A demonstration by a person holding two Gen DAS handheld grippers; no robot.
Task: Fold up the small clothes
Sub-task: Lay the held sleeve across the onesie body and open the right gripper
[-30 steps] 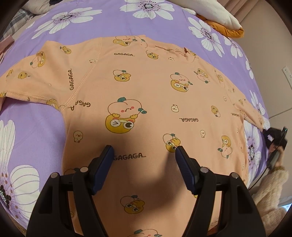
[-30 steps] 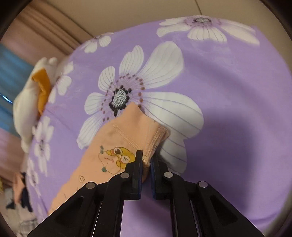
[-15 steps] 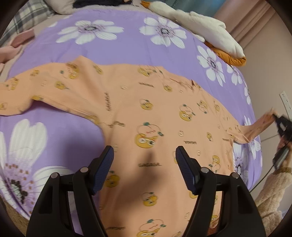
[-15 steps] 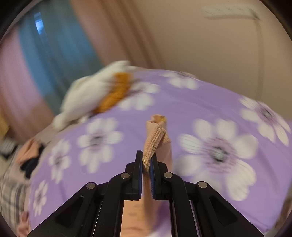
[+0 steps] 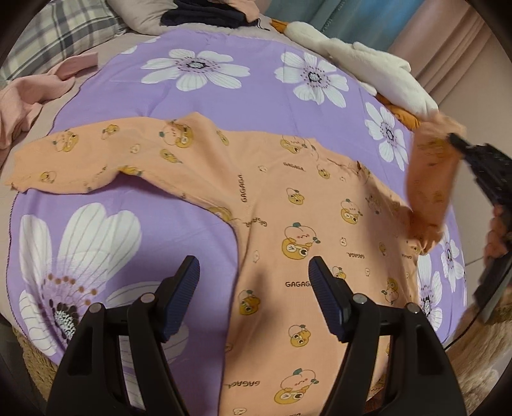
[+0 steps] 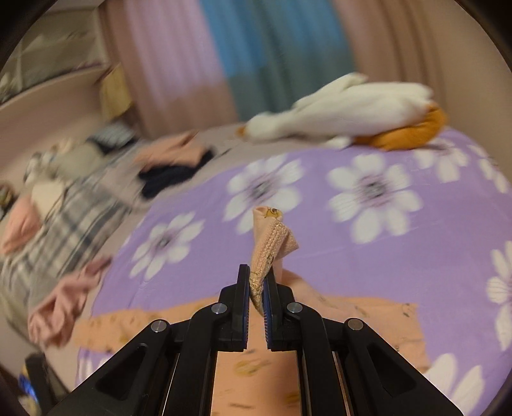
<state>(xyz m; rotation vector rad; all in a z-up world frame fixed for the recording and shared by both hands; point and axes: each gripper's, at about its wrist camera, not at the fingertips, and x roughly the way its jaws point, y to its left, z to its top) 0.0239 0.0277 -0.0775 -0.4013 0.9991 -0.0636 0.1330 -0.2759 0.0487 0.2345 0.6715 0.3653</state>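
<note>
A small peach top (image 5: 288, 208) printed with cartoon ducks lies flat on the purple flowered sheet (image 5: 224, 96). Its left sleeve (image 5: 80, 156) stretches out flat to the left. My right gripper (image 6: 256, 288) is shut on the ribbed cuff (image 6: 272, 243) of the right sleeve. In the left wrist view that sleeve (image 5: 428, 179) hangs lifted above the top's right shoulder, with the right gripper (image 5: 454, 139) at its upper end. My left gripper (image 5: 254, 284) hovers open over the top's lower left side, nothing between its fingers.
A white and orange plush toy (image 5: 361, 64) lies at the sheet's far right corner. Pink clothes (image 5: 28, 92) sit off the sheet at the left. A dark garment (image 5: 204, 16) and a plaid pillow (image 5: 57, 35) lie at the back.
The right gripper has lifted the right sleeve off the sheet and swung it up and inward over the top. The left gripper has drawn back and risen, staying open.
</note>
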